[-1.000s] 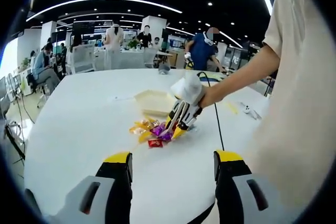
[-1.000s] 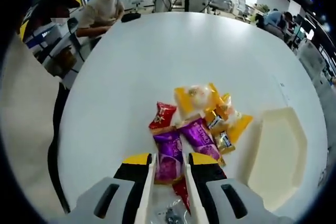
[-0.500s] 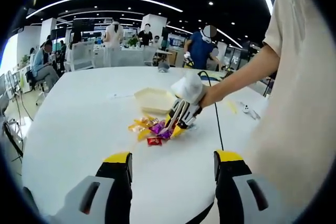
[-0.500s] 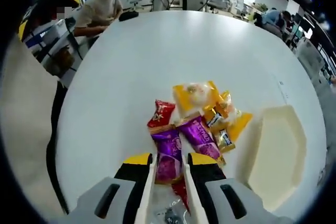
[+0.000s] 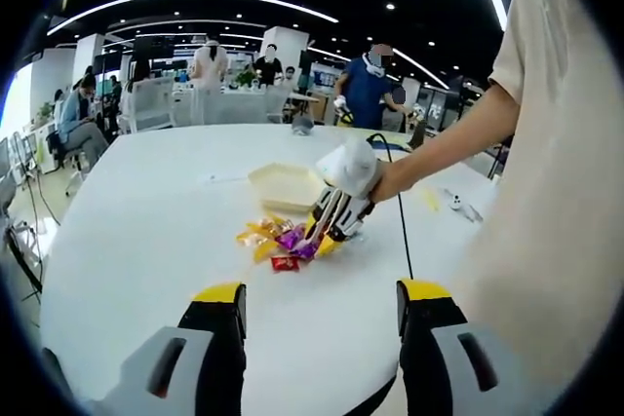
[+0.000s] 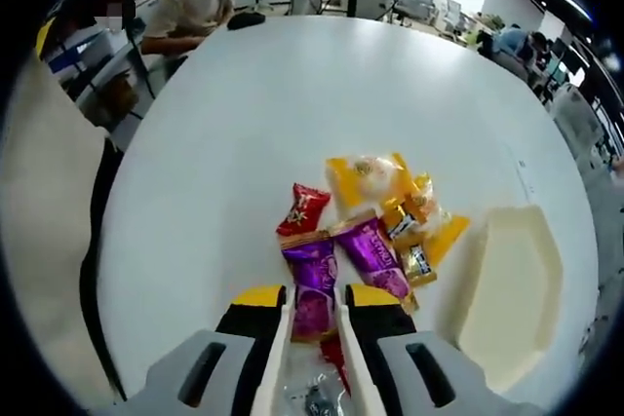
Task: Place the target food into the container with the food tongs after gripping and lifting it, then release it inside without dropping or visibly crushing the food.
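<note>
A pile of wrapped snacks (image 5: 278, 240) lies mid-table beside a cream container (image 5: 284, 183). In the right gripper view, my right gripper (image 6: 314, 305) is shut on a purple packet (image 6: 314, 284) at the near edge of the pile. A second purple packet (image 6: 371, 251), a red packet (image 6: 304, 209) and a yellow packet (image 6: 366, 179) lie just beyond it. The cream container (image 6: 512, 289) sits to the right, with nothing in it. My left gripper (image 5: 322, 304) hovers open above the near table, well short of the pile. The left gripper view shows the right gripper (image 5: 334, 217) down at the pile.
The round white table (image 5: 146, 241) has bare surface around the pile. A black cable (image 5: 403, 231) runs from the right gripper toward the near edge. Small items (image 5: 458, 206) lie at the right. Several people sit or stand at desks beyond the table.
The right gripper's jaws have drawn slightly closer on the purple packet, and its view has shifted a little. The left gripper stays open and still.
</note>
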Action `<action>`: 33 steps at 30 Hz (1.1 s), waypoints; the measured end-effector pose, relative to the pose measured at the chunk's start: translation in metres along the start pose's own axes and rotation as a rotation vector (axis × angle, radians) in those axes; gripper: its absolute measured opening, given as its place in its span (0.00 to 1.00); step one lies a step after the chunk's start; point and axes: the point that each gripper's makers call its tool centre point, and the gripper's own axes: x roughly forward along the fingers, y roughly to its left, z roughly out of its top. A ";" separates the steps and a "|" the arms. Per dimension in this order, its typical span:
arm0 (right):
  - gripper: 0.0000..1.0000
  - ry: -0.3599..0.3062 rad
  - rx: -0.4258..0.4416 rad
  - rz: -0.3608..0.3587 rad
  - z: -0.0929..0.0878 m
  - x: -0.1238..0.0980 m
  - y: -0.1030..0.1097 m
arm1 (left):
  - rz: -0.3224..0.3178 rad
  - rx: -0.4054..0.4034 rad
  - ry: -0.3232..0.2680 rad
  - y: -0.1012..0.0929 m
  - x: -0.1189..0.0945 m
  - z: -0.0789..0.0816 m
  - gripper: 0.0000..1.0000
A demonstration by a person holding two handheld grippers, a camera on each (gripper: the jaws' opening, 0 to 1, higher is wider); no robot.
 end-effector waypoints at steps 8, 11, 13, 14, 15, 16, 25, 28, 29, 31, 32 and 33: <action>0.23 -0.009 0.049 -0.014 0.003 -0.001 -0.002 | 0.003 -0.003 -0.001 -0.002 -0.002 0.000 0.62; 0.23 -0.015 0.055 -0.016 0.004 -0.002 -0.002 | 0.004 -0.003 -0.002 -0.001 -0.003 0.000 0.62; 0.23 -0.022 0.064 -0.013 0.006 -0.004 0.000 | 0.005 -0.004 -0.005 -0.001 -0.003 0.001 0.62; 0.23 -0.023 0.066 -0.012 0.007 -0.005 0.000 | 0.004 -0.004 -0.005 -0.001 -0.003 0.001 0.62; 0.23 -0.028 0.074 -0.008 0.007 -0.006 0.001 | 0.003 -0.004 -0.007 -0.001 -0.003 0.002 0.62; 0.23 -0.030 0.078 -0.007 0.007 -0.006 0.001 | 0.002 -0.003 -0.009 0.000 -0.003 0.002 0.62; 0.23 -0.039 0.099 -0.010 0.004 -0.017 0.006 | -0.015 0.009 -0.014 -0.002 0.003 0.004 0.62; 0.23 -0.040 0.108 -0.009 0.003 -0.020 0.008 | -0.020 0.014 -0.016 -0.003 0.003 0.004 0.62; 0.23 -0.042 0.111 -0.008 0.003 -0.021 0.009 | -0.021 0.015 -0.016 -0.003 0.003 0.005 0.62; 0.23 -0.046 0.115 -0.006 0.003 -0.022 0.011 | -0.024 0.019 -0.019 -0.003 0.004 0.006 0.62; 0.23 -0.048 0.116 -0.005 0.004 -0.023 0.013 | -0.025 0.020 -0.020 -0.003 0.004 0.006 0.62; 0.23 -0.051 0.116 -0.006 0.004 -0.024 0.013 | -0.027 0.022 -0.021 -0.004 0.004 0.007 0.61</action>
